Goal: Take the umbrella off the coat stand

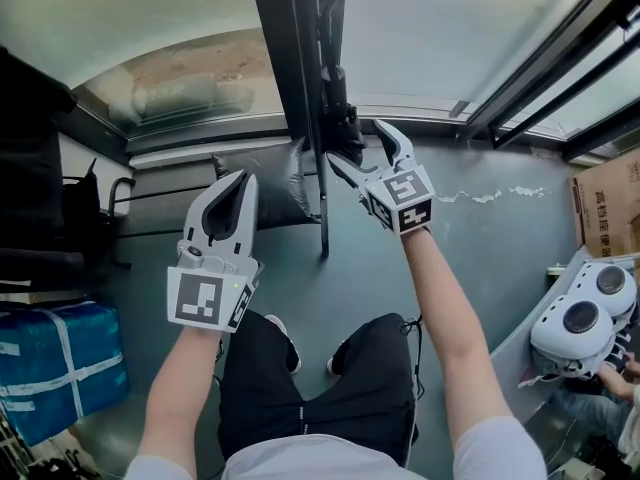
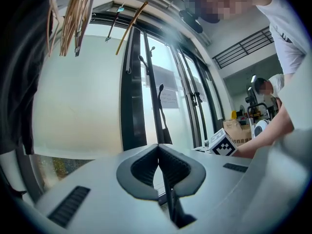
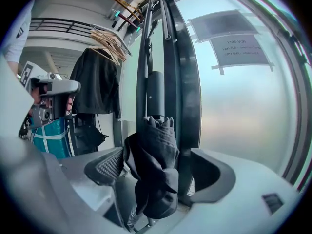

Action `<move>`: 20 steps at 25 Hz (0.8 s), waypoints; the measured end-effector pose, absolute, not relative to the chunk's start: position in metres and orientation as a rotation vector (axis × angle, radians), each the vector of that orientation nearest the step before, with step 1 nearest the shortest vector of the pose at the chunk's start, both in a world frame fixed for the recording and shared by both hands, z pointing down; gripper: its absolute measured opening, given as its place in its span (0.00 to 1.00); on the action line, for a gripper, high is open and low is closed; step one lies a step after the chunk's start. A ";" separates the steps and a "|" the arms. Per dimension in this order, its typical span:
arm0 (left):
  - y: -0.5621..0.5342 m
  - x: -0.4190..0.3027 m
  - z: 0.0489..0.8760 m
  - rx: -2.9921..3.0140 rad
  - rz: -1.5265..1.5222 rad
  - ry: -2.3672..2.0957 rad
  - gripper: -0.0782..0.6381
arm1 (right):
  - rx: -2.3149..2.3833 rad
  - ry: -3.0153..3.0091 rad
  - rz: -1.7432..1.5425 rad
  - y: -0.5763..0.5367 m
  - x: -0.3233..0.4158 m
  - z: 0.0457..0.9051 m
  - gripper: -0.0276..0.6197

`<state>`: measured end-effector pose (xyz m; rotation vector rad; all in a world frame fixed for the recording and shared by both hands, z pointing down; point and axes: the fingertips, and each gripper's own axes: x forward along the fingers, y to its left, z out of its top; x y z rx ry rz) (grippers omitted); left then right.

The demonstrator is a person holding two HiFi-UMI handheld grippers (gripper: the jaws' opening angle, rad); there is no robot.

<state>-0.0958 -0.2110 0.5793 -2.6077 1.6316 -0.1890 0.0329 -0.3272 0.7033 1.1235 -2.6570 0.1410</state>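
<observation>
A black folded umbrella [image 1: 337, 108] hangs against the dark pole of the coat stand [image 1: 298, 58], in front of the window. My right gripper [image 1: 360, 148] is open around its lower end. In the right gripper view the bunched black fabric of the umbrella [image 3: 152, 145] fills the gap between the two pads, with room left on the right side, and the coat stand's pole [image 3: 170, 77] rises behind it. My left gripper [image 1: 238, 182] is shut and empty, to the left of the stand and apart from it. In its own view the left gripper [image 2: 158, 149] has its tips meeting.
A black coat [image 3: 96, 87] and wooden hangers [image 2: 73, 13] hang on a rack to the left. On the floor stand a blue taped box [image 1: 60, 368], a cardboard box [image 1: 610, 203] and a white device with round lenses [image 1: 585, 318]. Window frames [image 1: 560, 58] run behind.
</observation>
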 end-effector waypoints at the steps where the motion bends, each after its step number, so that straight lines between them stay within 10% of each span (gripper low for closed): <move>1: -0.210 -0.098 0.584 -2.609 -0.193 1.633 0.14 | 1.113 -2.666 0.147 -0.330 0.031 0.707 0.66; 20: -0.217 -0.122 0.608 -2.636 -0.195 1.653 0.14 | 1.028 -2.683 0.126 -0.354 -0.006 0.730 0.60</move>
